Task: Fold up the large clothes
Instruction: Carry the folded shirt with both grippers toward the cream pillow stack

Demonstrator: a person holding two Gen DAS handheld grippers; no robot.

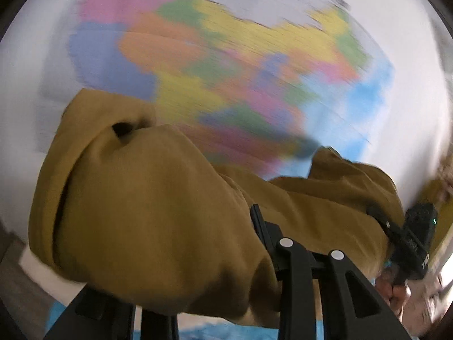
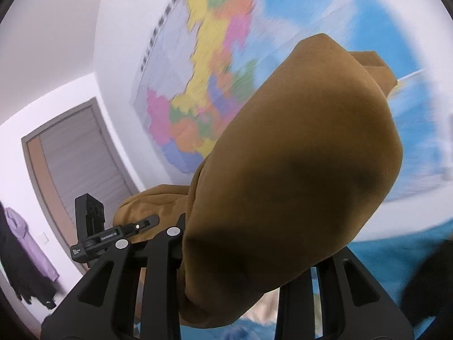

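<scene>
Up against a white wall (image 1: 382, 14) we are holding a mustard-yellow garment (image 1: 158, 204) in the air, its cloth bunching thickly over both of our tools. From the left wrist view, our left claw (image 1: 215, 269) is pinching a fold of this garment: the cloth is draping over the black fingers (image 1: 294, 277) and hiding their tips, so we are seeing the grip only from how the fabric is gathering there. A hem or cuff opening is showing as a dark hole near the upper left of the bundle. Further right in the same view, the garment is stretching across to our right claw (image 1: 396, 235), whose black body and the hand (image 1: 396, 291) below it are sitting at the picture's edge.

From the right wrist view, our right claw (image 2: 246, 269) is likewise pinching the garment (image 2: 297, 170), which is swelling up in front of the lens and covering the fingertips. To the left, the other tool (image 2: 113, 235) is gripping the same cloth. Behind everything, a large coloured wall map (image 2: 203, 85) is smearing with motion blur. A grey door (image 2: 76, 158) is standing at the left, with a purple coat (image 2: 31, 243) hanging just beside it
</scene>
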